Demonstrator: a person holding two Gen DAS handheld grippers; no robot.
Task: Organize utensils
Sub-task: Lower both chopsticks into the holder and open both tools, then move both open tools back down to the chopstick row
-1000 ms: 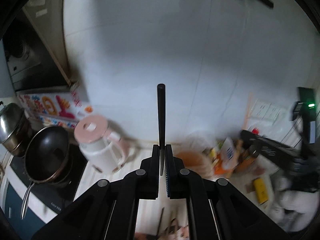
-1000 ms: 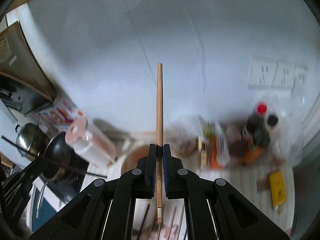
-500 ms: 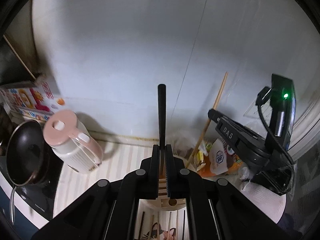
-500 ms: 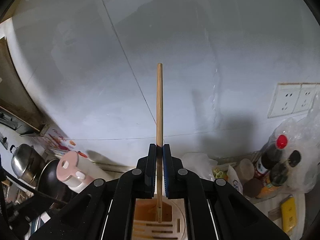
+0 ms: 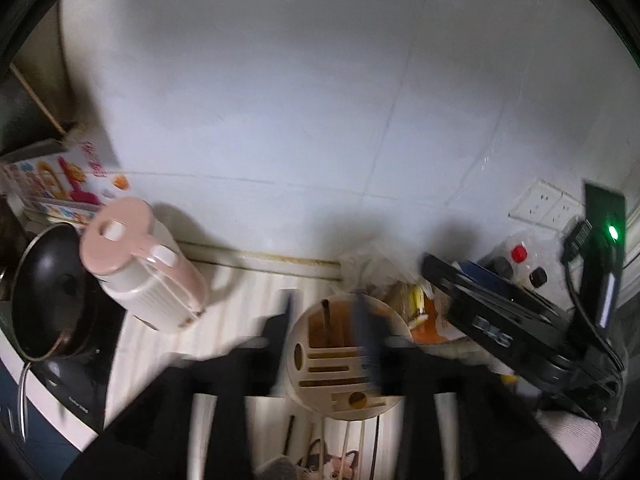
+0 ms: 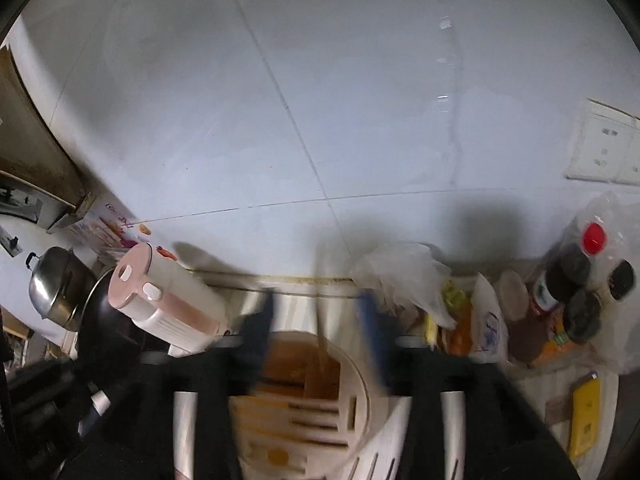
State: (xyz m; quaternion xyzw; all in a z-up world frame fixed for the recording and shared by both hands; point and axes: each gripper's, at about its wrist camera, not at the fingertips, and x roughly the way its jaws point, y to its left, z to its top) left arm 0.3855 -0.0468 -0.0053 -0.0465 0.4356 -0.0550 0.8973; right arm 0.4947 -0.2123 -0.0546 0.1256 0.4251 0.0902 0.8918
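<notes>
A round beige utensil holder point(image 5: 348, 360) with slots stands on the counter below both grippers; it also shows in the right wrist view point(image 6: 312, 392). My left gripper point(image 5: 326, 320) is open and empty above it, blurred by motion. A dark stick point(image 5: 325, 312) stands in the holder's large compartment. My right gripper point(image 6: 316, 324) is open too; a blurred wooden chopstick point(image 6: 321, 312) stands between its jaws, dropping into the large compartment. The right gripper body point(image 5: 500, 320) shows at the right of the left wrist view. More chopsticks point(image 5: 348, 444) lie on the counter in front.
A pink-lidded white kettle point(image 5: 144, 268) stands left of the holder, with a black pan point(image 5: 48, 292) and a steel pot point(image 6: 56, 284) further left. Bags, sauce bottles point(image 6: 568, 280) and a yellow packet point(image 6: 584, 412) crowd the right. The white tiled wall is close behind.
Both grippers opened and let go of their sticks over the holder. The black stick and the wooden chopstick dropped down into the large compartment. Both views tilted down toward the holder.
</notes>
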